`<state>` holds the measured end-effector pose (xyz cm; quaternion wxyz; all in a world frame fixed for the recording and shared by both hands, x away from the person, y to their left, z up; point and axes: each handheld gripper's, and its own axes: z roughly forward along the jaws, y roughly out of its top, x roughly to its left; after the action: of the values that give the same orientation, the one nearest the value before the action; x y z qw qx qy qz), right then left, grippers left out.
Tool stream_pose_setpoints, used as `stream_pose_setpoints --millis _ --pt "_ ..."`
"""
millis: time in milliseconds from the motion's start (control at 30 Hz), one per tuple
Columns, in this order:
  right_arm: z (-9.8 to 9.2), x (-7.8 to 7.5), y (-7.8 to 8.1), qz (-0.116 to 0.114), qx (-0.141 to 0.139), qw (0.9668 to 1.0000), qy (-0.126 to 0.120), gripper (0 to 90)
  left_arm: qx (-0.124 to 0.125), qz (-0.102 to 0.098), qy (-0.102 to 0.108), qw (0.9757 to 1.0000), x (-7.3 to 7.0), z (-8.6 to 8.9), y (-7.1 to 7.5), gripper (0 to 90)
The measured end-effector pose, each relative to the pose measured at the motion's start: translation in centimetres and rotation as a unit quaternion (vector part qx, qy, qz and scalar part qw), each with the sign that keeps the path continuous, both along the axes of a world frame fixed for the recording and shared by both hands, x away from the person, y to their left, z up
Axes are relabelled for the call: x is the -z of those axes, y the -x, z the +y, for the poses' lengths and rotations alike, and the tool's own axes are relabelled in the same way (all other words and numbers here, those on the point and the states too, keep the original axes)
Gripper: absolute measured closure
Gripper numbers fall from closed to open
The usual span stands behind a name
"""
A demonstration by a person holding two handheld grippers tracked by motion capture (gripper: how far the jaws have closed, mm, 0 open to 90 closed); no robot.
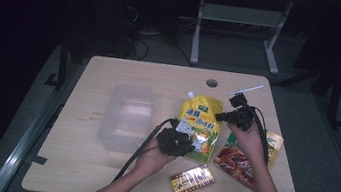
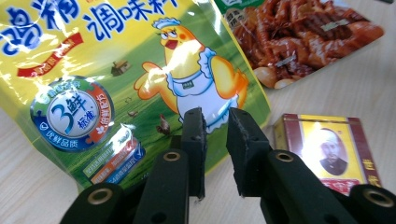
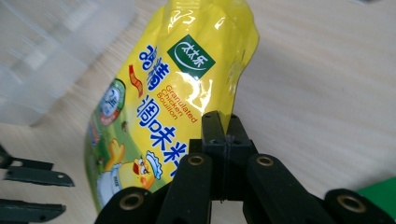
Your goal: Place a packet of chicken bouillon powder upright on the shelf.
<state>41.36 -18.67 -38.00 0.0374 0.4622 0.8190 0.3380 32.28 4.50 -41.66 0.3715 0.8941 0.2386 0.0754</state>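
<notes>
Clear plastic, the open rectangular storage box (image 1: pixel 126 116) stands at the left of the pale wooden table (image 1: pixel 83 164), empty as far as the dim high view shows. Just right of it the left gripper (image 1: pixel 183 139) hovers at the lower edge of the glossy yellow chicken-bouillon pouch (image 1: pixel 199 125); its jaws stand a little apart with nothing between them, the pads clear of the film. Farther right, the right gripper (image 1: pixel 220 116) has its jaws pressed together on the pouch's side edge, pinching the film, and the pouch looks partly raised off the table.

Judging from this, the pouch is being carried towards the box. A one-sided pinch on slick film may let the pouch swing or slip, so the left jaws would do well to close on the lower edge before the pouch is moved leftwards, keeping it level and clear of the small red-and-gold carton (image 1: pixel 192 179) and the red snack packet (image 1: pixel 245 159)
</notes>
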Motion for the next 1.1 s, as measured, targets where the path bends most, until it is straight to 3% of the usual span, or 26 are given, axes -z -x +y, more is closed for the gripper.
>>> stream_pose_setpoints --millis 67,200,400,500,600,900,1000,1100 --pt "0.4 -1.0 0.3 -0.020 -0.011 0.9997 -0.001 90.0 -0.001 -0.001 0.009 1.0000 -0.2 0.3 0.2 71.7" --pt "1.1 -2.7 0.8 -0.030 -0.028 0.9991 -0.011 90.0 0.009 -0.002 0.012 0.9999 -0.4 0.7 0.9 67.1" --pt "1.9 -4.4 1.7 -0.060 -0.046 0.9971 0.001 90.0 0.011 -0.011 0.022 0.9996 -0.9 1.3 1.8 62.8" --pt "2.1 -5.2 2.7 -0.098 -0.051 0.9938 0.020 90.0 0.009 -0.012 0.024 0.9996 -0.9 1.7 2.0 61.9" --pt "1.9 -5.7 3.5 -0.118 -0.052 0.9915 0.020 90.0 0.006 -0.014 0.025 0.9996 -0.9 1.9 2.0 60.8" --pt "0.7 -5.6 6.2 -0.171 -0.069 0.9828 0.014 90.0 -0.019 -0.005 0.028 0.9994 -0.4 2.2 1.6 56.4" --pt "0.2 -5.1 6.9 -0.176 -0.076 0.9815 0.003 89.9 -0.023 -0.009 0.016 0.9996 -0.2 2.0 1.5 56.5" --pt "-0.4 -4.6 7.8 -0.177 -0.078 0.9810 -0.010 89.8 -0.026 0.000 0.017 0.9995 0.0 1.7 1.5 57.0"
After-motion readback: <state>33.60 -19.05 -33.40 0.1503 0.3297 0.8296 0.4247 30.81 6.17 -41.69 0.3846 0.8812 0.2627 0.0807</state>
